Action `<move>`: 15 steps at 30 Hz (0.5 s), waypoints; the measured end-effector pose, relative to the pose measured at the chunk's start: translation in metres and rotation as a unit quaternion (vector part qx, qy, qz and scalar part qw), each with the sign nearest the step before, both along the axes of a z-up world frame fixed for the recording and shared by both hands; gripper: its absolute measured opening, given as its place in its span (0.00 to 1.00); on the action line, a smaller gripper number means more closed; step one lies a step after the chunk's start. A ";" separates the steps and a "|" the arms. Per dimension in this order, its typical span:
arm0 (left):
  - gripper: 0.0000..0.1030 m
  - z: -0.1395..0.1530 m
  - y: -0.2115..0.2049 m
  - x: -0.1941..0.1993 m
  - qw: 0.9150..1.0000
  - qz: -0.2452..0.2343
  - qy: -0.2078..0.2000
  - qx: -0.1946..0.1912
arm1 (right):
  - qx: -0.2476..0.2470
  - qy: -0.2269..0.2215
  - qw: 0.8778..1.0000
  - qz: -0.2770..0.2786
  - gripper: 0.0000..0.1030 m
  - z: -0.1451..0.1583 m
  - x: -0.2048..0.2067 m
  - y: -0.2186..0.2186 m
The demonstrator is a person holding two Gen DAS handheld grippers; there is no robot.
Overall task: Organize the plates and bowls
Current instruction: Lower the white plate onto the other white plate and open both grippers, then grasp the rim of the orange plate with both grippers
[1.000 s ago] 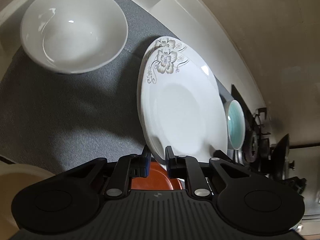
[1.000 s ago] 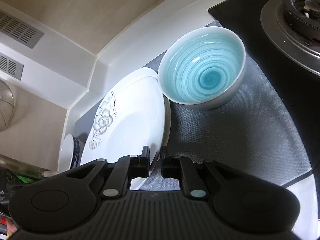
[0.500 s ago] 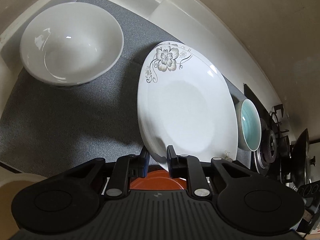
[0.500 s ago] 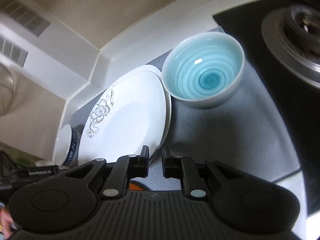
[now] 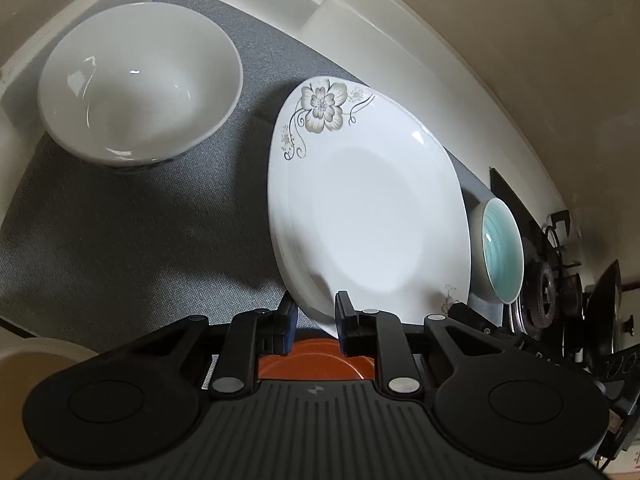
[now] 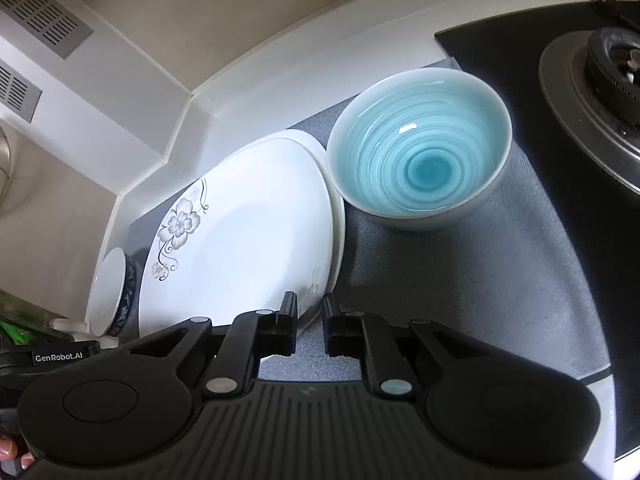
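The floral plate (image 5: 372,208) is seen in the middle of the grey mat (image 5: 140,240), laid on a second white plate (image 5: 279,240). Only the rim of the second plate shows, along the left edge in the left wrist view and along the right edge in the right wrist view. The top plate is tilted slightly, its near edge towards the grippers.

The near rim of the floral plate is found between the fingers of the left gripper (image 5: 316,314). Its jaws are a little apart. The right finger lies against the plate's upper face and the left finger sits at its underside. Whether the pads press on the rim cannot be told.

The right gripper (image 6: 310,318) is placed at the plate's near right rim. Its jaws are nearly together and are clamped on that rim, with the left finger over the plate's upper face.

A white bowl (image 5: 140,80) stands upright on the far left of the mat, apart from the plates. A teal bowl (image 6: 420,160) stands upright just right of the plates, its side close to their rims; contact cannot be judged. A gas burner (image 6: 600,68) is seen to the right of the mat.

An orange plate (image 5: 316,360) is partly seen below the left gripper, at the near edge of the mat.
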State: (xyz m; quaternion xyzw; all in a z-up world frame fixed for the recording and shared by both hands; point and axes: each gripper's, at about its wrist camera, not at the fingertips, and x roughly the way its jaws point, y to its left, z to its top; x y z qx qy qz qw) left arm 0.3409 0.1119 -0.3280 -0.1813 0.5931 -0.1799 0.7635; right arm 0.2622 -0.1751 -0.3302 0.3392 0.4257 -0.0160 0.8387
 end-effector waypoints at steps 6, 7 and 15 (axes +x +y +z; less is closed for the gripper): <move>0.20 0.005 0.007 0.000 1.000 -0.001 -0.025 0.003 | -0.003 -0.006 1.000 0.005 0.31 0.006 -0.015 0.004; 0.20 0.003 0.007 0.002 1.000 0.001 -0.024 0.004 | 0.000 -0.006 1.000 0.003 0.31 0.005 -0.015 0.004; 0.19 0.001 0.005 0.007 1.000 -0.005 -0.021 0.000 | 0.010 -0.005 1.000 -0.008 0.31 0.003 -0.015 -0.002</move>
